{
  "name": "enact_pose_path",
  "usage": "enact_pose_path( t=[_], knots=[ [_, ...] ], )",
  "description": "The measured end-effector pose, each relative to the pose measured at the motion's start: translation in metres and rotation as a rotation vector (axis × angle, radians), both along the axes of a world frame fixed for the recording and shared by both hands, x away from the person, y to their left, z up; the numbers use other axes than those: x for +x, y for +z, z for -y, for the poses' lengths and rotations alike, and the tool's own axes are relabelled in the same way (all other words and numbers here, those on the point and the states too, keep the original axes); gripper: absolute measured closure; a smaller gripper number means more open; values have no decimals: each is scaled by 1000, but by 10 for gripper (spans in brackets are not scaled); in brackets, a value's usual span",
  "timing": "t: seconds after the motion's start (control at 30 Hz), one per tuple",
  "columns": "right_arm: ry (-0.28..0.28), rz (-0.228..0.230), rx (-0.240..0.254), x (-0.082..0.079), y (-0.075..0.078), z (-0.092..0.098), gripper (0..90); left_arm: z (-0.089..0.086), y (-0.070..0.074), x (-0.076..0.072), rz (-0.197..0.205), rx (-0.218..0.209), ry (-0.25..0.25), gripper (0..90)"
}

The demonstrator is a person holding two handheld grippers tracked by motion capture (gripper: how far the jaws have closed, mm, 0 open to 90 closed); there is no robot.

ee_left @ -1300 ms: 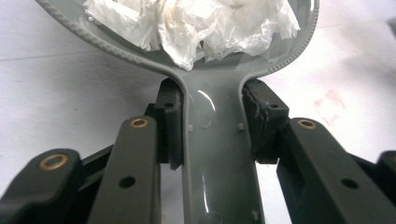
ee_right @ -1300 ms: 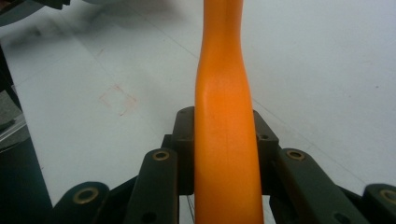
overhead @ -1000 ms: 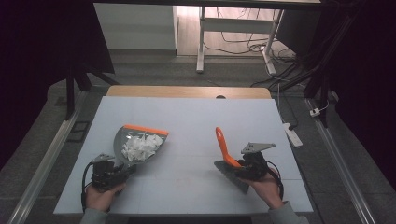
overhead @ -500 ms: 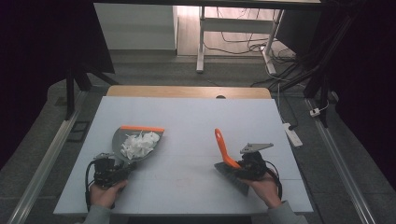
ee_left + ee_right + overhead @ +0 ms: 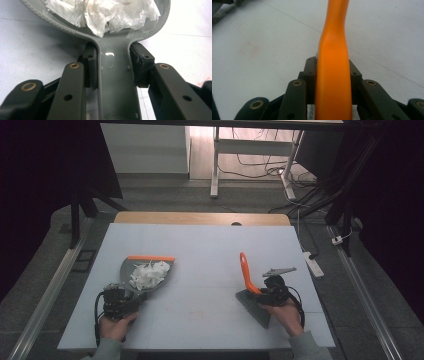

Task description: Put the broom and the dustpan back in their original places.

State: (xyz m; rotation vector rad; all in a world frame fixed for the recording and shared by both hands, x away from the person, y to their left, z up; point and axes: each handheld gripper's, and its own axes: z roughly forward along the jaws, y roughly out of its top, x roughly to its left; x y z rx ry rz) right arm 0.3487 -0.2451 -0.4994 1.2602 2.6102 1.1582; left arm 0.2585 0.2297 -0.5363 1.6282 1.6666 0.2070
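To finish well, the grey plastic dustpan with orange lip, full of crumpled white paper scraps on the left of the pale counter, should stay level so nothing spills. The left gripper clamps its flat handle, forearm low at the near edge. The right gripper, whose jaws have just been opening slightly, holds the orange-handled grey brush, handle pointing away, bristles on the counter.
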Motion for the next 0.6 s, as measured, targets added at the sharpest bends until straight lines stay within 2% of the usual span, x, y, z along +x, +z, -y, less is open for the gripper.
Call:
enact_pose_path(
  t=[0.13, 0.3, 0.5, 0.6],
  knots=[
    [5, -32, 20, 9, -4, 7, 678, 1, 1, -1, 3, -4, -7, 619],
    [1, -59, 26, 18, -10, 13, 613, 2, 1, -2, -5, 0, -12, 619],
    [-10, -57, 0, 21, -12, 14, 558, 3, 0, -2, -20, 12, -10, 619],
    [-22, -35, -43, 22, -13, 14, 501, 4, -1, -1, -27, 19, -9, 618]
  ],
)
